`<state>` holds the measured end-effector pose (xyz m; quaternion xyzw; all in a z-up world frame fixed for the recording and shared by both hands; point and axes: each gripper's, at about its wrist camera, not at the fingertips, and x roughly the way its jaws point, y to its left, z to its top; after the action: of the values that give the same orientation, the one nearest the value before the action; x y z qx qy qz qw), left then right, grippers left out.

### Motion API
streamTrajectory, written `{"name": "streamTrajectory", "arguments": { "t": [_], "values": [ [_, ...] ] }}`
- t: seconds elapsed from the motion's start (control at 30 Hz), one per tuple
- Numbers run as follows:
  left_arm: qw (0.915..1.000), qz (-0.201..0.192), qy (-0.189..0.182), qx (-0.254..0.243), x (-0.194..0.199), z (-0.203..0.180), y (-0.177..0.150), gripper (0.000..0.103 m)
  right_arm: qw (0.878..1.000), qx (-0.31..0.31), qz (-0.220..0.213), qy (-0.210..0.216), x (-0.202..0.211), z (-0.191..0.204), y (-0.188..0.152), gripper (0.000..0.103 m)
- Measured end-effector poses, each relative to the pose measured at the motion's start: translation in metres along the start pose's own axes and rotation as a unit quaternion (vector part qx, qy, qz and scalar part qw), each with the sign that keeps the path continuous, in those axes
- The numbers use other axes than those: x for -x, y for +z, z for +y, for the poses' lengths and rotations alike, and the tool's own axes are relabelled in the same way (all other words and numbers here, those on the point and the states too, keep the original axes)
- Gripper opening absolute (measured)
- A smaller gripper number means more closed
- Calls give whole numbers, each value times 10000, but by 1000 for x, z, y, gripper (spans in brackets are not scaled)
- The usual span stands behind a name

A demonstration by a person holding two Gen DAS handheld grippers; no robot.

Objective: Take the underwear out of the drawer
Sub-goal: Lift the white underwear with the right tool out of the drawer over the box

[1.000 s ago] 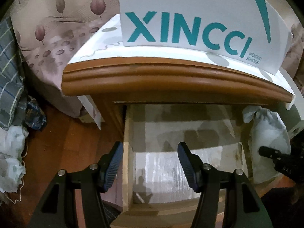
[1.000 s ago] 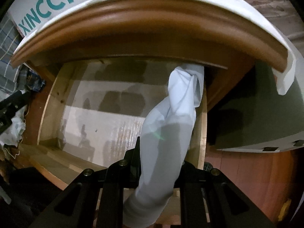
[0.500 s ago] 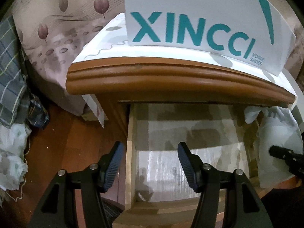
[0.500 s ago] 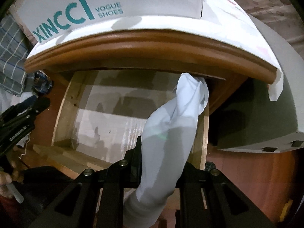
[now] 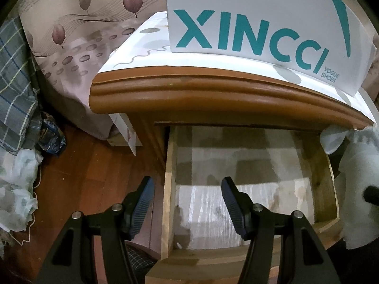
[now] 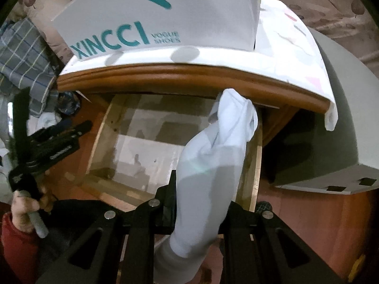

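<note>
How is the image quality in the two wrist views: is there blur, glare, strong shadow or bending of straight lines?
Left wrist view: fisheye bends the nightstand's wooden edge into an arc, corners are black, a pale sheen lies on the drawer floor, and the right gripper at the frame edge is smeared. Right wrist view: same curving; the white underwear is sharp, the left gripper blurred.

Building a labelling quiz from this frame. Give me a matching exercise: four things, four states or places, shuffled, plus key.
Things:
1. left tongs
2. right tongs
3. shoe box
4. drawer

States or places:
A. standing on top of the nightstand
B. pulled out, bottom bare
C. shut on the white underwear
D. open, nothing between the fingers

Pairs: 1-D, 2-C, 3-A, 4-B
</note>
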<state>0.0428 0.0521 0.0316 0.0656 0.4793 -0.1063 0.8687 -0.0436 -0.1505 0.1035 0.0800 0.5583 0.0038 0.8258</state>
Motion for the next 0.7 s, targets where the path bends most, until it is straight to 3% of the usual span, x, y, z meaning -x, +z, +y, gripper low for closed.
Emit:
{"name": "streamTrajectory", "arguments": {
  "t": [0.43,0.7],
  "values": [
    [9999,9,100,39,1,3,0,61,9967,502,-629,-50,84,28,19,14],
    [9999,55,160,-14,-2,1,0,61,9882,732,-1339,-132,146,44,62,14]
  ]
}}
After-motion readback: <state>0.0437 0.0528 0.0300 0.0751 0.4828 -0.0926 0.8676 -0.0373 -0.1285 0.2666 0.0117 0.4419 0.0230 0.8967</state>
